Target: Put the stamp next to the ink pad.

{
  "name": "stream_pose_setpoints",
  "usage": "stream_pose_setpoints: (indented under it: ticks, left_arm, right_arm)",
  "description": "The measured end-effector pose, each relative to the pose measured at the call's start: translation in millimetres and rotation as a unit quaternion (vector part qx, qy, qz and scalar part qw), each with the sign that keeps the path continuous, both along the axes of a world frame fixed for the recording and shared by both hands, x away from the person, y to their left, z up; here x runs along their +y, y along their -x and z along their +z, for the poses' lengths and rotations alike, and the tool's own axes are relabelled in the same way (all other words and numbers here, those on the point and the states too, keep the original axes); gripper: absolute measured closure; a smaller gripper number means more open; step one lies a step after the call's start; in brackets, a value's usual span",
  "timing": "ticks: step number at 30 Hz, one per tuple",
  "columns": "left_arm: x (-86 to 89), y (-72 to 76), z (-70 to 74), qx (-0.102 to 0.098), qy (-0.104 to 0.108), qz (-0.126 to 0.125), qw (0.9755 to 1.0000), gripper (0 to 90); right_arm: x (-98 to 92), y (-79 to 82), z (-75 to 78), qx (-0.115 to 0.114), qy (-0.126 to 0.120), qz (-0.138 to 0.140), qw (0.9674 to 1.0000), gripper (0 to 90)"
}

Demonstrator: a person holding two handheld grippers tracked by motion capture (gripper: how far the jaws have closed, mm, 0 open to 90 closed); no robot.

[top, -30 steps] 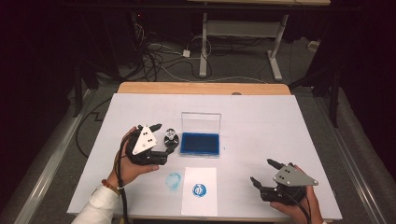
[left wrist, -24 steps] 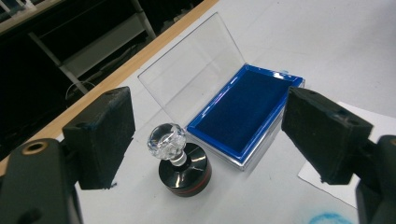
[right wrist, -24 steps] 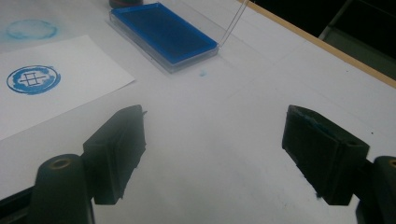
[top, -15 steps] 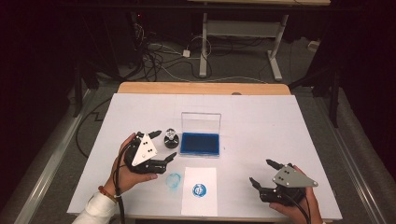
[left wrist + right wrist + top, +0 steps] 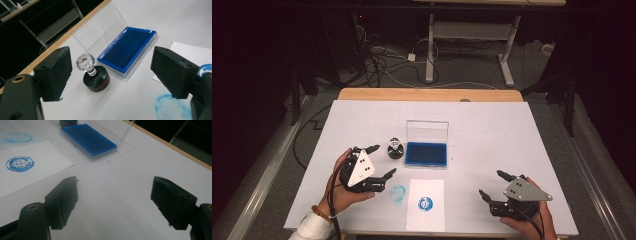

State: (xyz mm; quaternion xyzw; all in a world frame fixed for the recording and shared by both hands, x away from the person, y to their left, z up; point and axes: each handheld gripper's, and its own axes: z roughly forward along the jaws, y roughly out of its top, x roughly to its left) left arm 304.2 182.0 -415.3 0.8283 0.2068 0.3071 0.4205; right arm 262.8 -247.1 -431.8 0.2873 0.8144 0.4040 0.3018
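white table [image 5: 512,130] over grey floor [image 5: 382,65], dark room; both grippers' fingers released, stamp [image 5: 93,75] untouched.

Overhead light brightens the white-covered desk [image 5: 492,130] evenly; the surrounding room is dark. Shadows are soft. Both tool views blur close to the lens, with mild glare on the clear plastic lid [image 5: 100,30].
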Motion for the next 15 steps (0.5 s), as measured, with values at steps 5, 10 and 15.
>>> stream_pose_setpoints:
  ticks: [5, 10, 15]
  left_arm:
    - [3.8, 3.9, -4.4, 0.000, -0.008, 0.004, 1.0000, 16.9]
    - [10.8, 7.4, -7.2, -0.001, -0.005, 0.014, 0.9999, 16.8]
    - [15.7, 11.2, -12.3, 0.005, -0.011, 0.019, 0.9997, 16.8]
  right_arm:
    - [0.0, -0.3, -0.1, 0.001, 0.000, -0.001, 1.0000, 22.1]
    - [-0.6, 0.1, 0.1, 0.000, 0.000, -0.003, 1.0000, 22.2]
    - [-0.8, 0.5, 0.6, -0.002, 0.001, -0.003, 1.0000, 22.1]
